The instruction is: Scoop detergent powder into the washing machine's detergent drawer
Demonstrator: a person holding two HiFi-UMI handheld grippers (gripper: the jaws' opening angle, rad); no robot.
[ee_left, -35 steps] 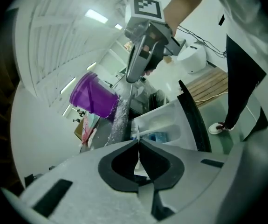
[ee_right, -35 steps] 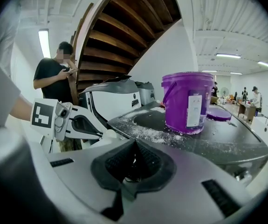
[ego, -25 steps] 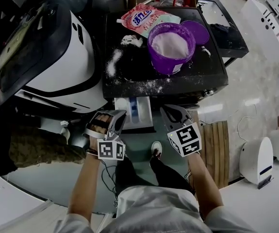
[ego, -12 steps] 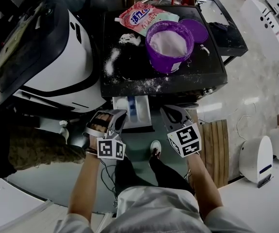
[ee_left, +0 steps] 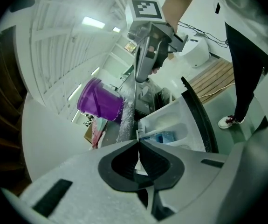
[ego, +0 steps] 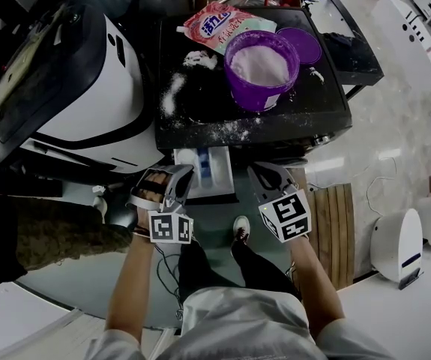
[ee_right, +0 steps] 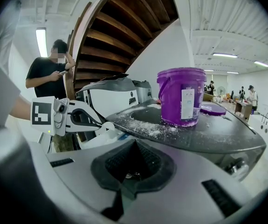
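The white detergent drawer (ego: 228, 177) stands pulled out of the black-topped washing machine (ego: 208, 111), with a blue insert inside. On the top sits a purple bucket (ego: 264, 96) full of white powder, its lid (ego: 310, 48) behind it, beside a pink detergent bag (ego: 222, 25). My left gripper (ego: 184, 174) hangs at the drawer's left edge, shut on a small white scoop (ee_right: 99, 126). To the right of the drawer my right gripper (ego: 257, 171) is shut with nothing in it. The left gripper view shows the drawer (ee_left: 171, 122) just past my left gripper (ee_left: 138, 141).
Spilled powder (ego: 172, 96) streaks the machine top. A white machine (ego: 88, 88) stands to the left and a wooden pallet (ego: 335, 223) to the right. In the right gripper view a person (ee_right: 50, 73) stands under a wooden staircase (ee_right: 120, 36).
Almost nothing has changed: the left gripper has drifted a little to the left beside the drawer, and the right gripper has stayed where it was.
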